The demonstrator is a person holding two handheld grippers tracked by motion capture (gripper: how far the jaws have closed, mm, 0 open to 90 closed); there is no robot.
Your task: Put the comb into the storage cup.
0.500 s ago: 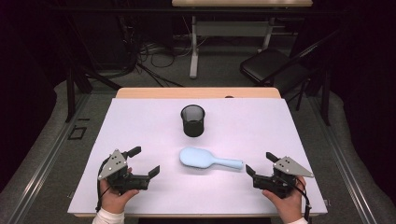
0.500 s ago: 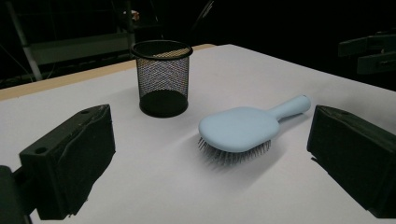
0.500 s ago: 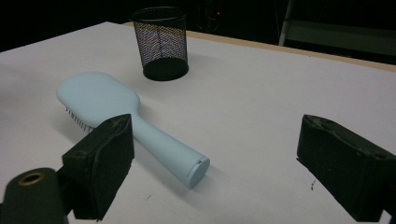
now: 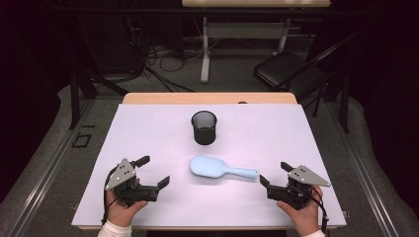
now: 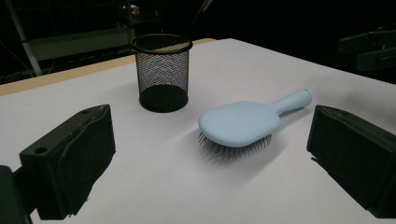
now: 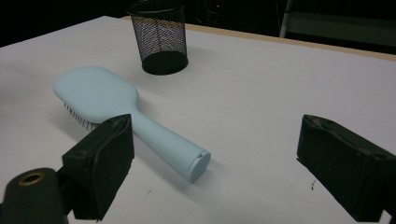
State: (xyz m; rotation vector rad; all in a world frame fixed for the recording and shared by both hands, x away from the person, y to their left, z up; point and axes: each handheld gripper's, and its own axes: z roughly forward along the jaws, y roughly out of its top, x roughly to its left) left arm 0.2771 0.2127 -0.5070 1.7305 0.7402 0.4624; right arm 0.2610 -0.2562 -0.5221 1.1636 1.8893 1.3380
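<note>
A pale blue hairbrush (image 4: 217, 169) lies bristles down in the middle of the white table top (image 4: 148, 133), its handle pointing right. Behind it stands an empty black mesh cup (image 4: 204, 127). My left gripper (image 4: 152, 172) rests at the front left, open, a hand's width left of the brush head (image 5: 240, 123). My right gripper (image 4: 274, 174) sits at the front right, open, just right of the handle's end (image 6: 198, 165). The mesh cup (image 5: 161, 72) (image 6: 159, 36) stands upright beyond the brush in both gripper views. Nothing is between either pair of jaws.
The white top sits on a wooden table whose back edge (image 4: 207, 98) shows behind it. A folding chair (image 4: 289, 69) and a desk frame with cables stand on the floor beyond.
</note>
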